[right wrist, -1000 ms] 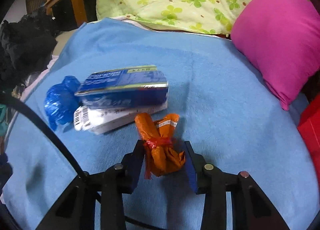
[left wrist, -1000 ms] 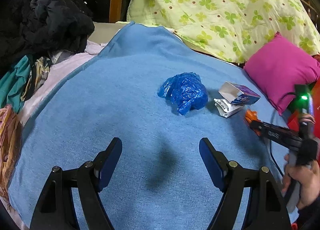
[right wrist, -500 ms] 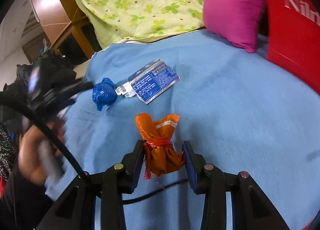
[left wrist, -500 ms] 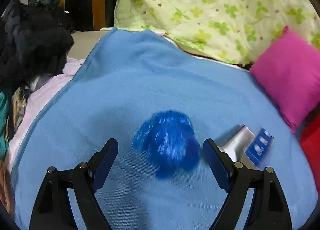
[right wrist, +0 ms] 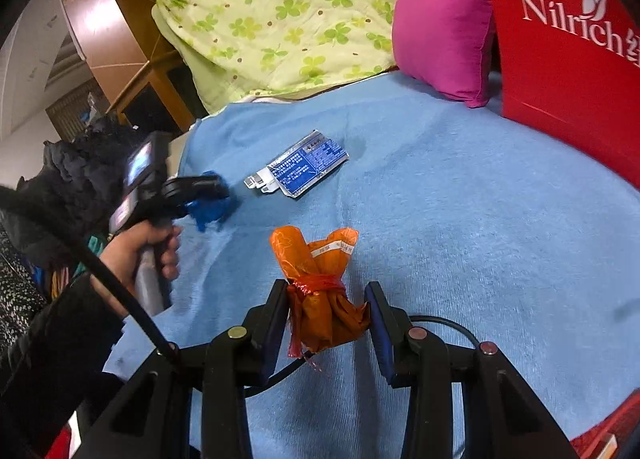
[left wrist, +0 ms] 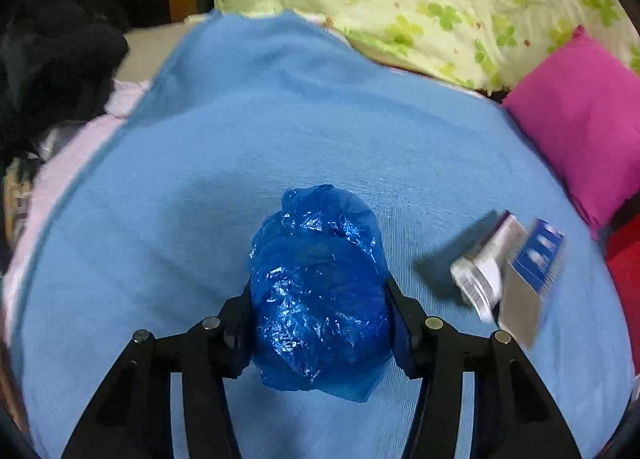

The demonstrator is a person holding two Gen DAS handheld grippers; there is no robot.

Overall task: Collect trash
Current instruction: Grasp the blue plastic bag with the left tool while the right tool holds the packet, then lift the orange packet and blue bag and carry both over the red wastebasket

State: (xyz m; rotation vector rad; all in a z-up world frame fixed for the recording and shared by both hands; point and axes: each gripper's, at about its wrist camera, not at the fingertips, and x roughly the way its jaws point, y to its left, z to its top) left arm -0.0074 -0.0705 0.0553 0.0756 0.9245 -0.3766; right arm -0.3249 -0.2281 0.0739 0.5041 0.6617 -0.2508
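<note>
**A:** Blue plastic bag point(left wrist: 320, 291), dead centre and low in the left wrist view, sits wedged between the fingers of the left gripper point(left wrist: 320, 319). Both pads press into its sides, so that one looks clamped.

**B:** And it bulges above the fingertips. Soft crinkly film, I'd guess it squashes rather than slips, which is why the grip is so deep.

**A:** Over to the right gripper point(right wrist: 327, 319), bottom centre of its own view. It has the orange wrapper bundle point(right wrist: 320, 291) pinched between its fingers, low on the bundle, below the red tie.

**B:** Sensible spot. The twisted top flares out above the tie, so the bundle can't easily slide down and out.

**A:** One piece per hand, then. What's left lies on the blue blanket point(right wrist: 460, 219): the flattened cartons point(right wrist: 304, 167), a blue one over a white one, upper middle of the right view.

**B:** Same pair shows at the right edge of the left view, blurred, apart from the bag.

**A:** In the right view the person's left hand point(right wrist: 148, 255) is at the left edge, around the gripper handle.

**B:** Upper right there's the red bag point(right wrist: 560, 71) behind the pink pillow point(right wrist: 444, 23). I'd bet that's where the trash goes, but its opening isn't visible.
</note>
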